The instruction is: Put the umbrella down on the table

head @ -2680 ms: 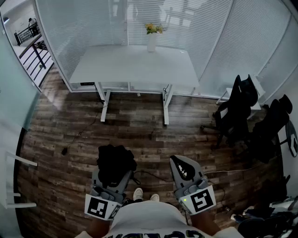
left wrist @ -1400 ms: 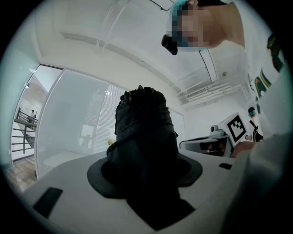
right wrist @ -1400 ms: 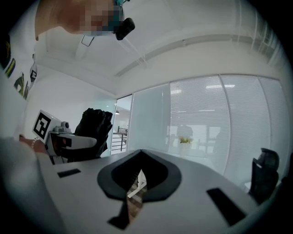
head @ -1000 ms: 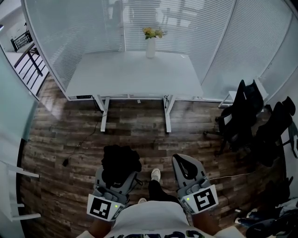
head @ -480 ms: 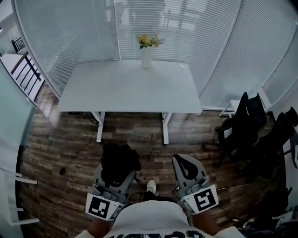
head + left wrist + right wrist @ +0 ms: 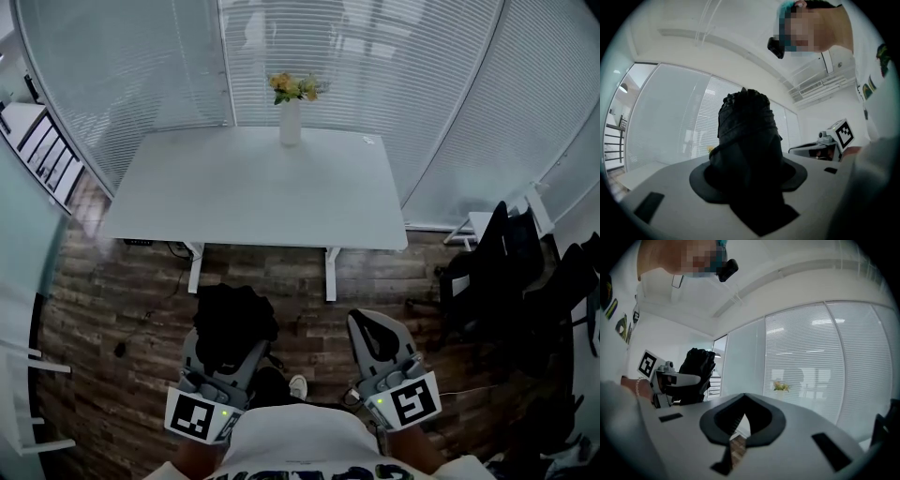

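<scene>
Bright diffuse daylight; fisheye-warped edges

Dark wood-plank floor (image 6: 272, 281), glass walls with white blinds (image 6: 394, 66). White rectangular surface (image 6: 234, 202) in the corner, white vase of yellow flowers (image 6: 290, 120) at its far edge. Black office chairs (image 6: 497, 272) off right.

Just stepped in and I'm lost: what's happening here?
A person stands facing a white table, a gripper in each hand. The left gripper is clamped on a folded black umbrella; the right gripper is shut and empty. The umbrella is not yet on the table, where a vase of flowers stands.
</scene>
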The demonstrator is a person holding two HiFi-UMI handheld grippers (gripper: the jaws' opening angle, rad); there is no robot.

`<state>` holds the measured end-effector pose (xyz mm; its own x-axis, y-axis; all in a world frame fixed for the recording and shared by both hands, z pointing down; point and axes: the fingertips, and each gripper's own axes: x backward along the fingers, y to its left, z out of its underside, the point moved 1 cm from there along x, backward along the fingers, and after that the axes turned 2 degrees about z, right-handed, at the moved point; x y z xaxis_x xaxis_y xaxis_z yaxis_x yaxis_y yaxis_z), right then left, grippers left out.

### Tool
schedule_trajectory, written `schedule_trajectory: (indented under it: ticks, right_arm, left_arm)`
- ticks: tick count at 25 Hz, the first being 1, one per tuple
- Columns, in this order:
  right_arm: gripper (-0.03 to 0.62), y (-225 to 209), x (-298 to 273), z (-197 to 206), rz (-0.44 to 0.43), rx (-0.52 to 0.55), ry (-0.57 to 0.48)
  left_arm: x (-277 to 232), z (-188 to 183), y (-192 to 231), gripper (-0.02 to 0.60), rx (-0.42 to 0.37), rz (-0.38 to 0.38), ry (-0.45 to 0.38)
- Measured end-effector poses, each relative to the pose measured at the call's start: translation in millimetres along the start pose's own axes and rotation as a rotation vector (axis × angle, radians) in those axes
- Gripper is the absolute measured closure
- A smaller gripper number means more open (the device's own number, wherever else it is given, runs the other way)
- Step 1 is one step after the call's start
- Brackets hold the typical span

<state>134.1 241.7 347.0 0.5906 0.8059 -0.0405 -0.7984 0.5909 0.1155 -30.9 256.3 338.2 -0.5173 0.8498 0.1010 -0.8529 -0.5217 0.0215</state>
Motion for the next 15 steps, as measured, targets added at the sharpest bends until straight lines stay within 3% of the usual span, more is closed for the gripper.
schedule_trajectory:
  ticks: [8, 15]
  right_arm:
    - [0.585, -26, -45, 8, -0.007, -0.003, 0.008]
    - [0.585, -46, -117, 11, -0.008, -0.01, 0.013]
  left_arm:
    - [-42, 6, 30, 0.333, 0.0, -0.01, 0.001]
    - [-92, 12, 86, 0.333, 0.005, 0.005, -0.012]
